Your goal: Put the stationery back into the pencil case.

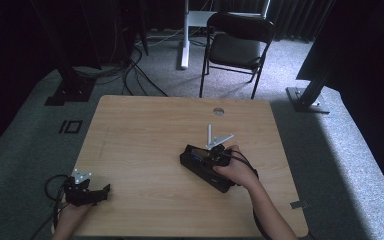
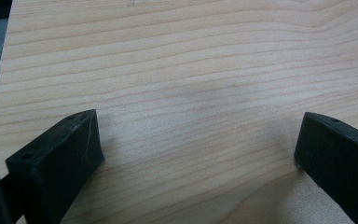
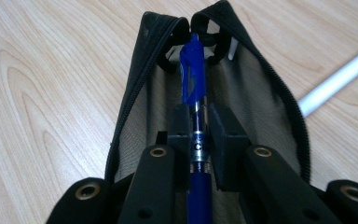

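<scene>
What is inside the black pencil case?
Inside the open black pencil case is a blue pen, pinched by the right gripper. A white stick lies outside on the table. The gripper hides the case's near end.

Left gripper (image 1: 92, 192): black body, grey three-cornered plate on top with small dark holes, black cable looping behind. In left gripper view, jaws are black blocks, matte, each with small round hole on upper face; thin pale scratch on one block.

Right gripper (image 3: 198, 144): black, grey three-cornered plate on top, black cable along wrist. In right gripper view, black arms with brass-coloured rings at joints, square black pads at tips.

Forearms bare, no sleeves visible, no gloves.
</scene>
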A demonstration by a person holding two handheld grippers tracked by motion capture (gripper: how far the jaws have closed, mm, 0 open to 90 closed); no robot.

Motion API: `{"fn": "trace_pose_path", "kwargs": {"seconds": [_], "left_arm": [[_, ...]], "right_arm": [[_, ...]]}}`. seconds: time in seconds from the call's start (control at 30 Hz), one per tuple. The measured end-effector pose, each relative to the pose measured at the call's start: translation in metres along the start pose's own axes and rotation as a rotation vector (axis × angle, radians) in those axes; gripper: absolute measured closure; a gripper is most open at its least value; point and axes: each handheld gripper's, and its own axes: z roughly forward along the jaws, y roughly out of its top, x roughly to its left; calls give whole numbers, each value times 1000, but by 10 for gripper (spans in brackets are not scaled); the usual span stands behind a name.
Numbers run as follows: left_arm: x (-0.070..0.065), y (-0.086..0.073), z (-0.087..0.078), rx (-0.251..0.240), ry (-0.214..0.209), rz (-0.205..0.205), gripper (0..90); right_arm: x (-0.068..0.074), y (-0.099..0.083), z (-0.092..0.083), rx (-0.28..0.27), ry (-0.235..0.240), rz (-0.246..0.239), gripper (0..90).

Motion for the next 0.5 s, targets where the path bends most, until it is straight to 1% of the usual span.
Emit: {"fn": "trace_pose_path", "kwargs": {"seconds": [0.1,0.27,0.5], "left_arm": [[0,0,0,0,0,0,9],[0,0,0,0,0,0,9],[0,0,0,0,0,0,9]], "right_arm": [[0,1,4,12,4,2,795],[0,2,9,38,-3,1,795],[0,4,13,65,-11,-1,795]]}}
